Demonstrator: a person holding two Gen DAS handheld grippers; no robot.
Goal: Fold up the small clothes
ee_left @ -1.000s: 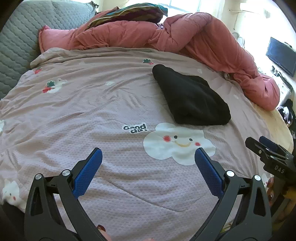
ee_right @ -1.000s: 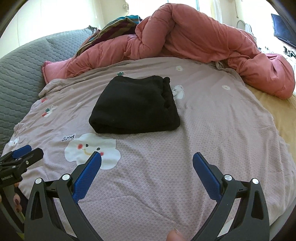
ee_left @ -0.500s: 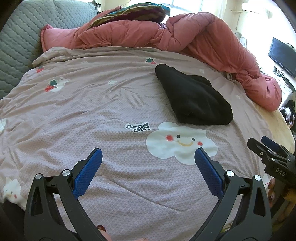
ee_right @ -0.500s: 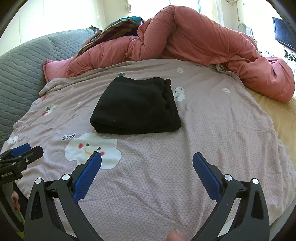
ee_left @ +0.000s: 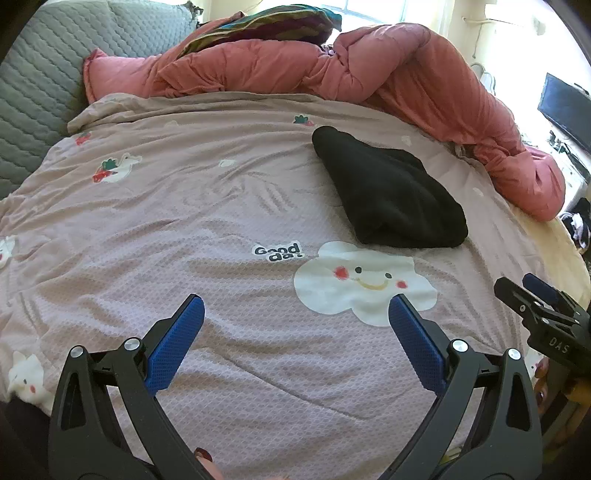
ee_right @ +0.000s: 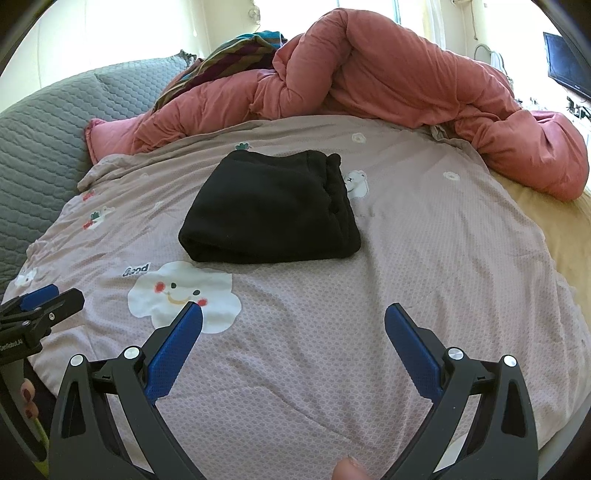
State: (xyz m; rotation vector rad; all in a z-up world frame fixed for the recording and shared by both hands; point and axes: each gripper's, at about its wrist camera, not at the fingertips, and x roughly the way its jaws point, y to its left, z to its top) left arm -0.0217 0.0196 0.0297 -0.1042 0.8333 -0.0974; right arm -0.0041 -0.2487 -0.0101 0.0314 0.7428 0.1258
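The left gripper (ee_left: 293, 314) hovers above the near edge of the bed, its blue-padded fingers (ee_left: 173, 347) spread wide with nothing between them. The right gripper (ee_right: 293, 325) hangs just beside it over the same near edge, likewise gaping and empty; its tip also shows at the right edge of the left wrist view, and the left one's tip at the left edge of the right wrist view. Under both lies a mauve printed sheet (ee_left: 155, 229), with a smiling white cloud print (ee_right: 184, 295) just ahead of the fingers and a small "Good day" label (ee_left: 277, 252) next to it. Beyond the cloud, toward the middle of the bed, the black garment (ee_right: 269, 210) lies folded into a compact bundle, apart from both grippers. Along the bed's far edge and round its right side a pink quilt (ee_right: 388, 81) is heaped, a striped cloth (ee_left: 266, 27) on top of it. A grey quilted headboard (ee_left: 40, 74) rises at the far left corner.
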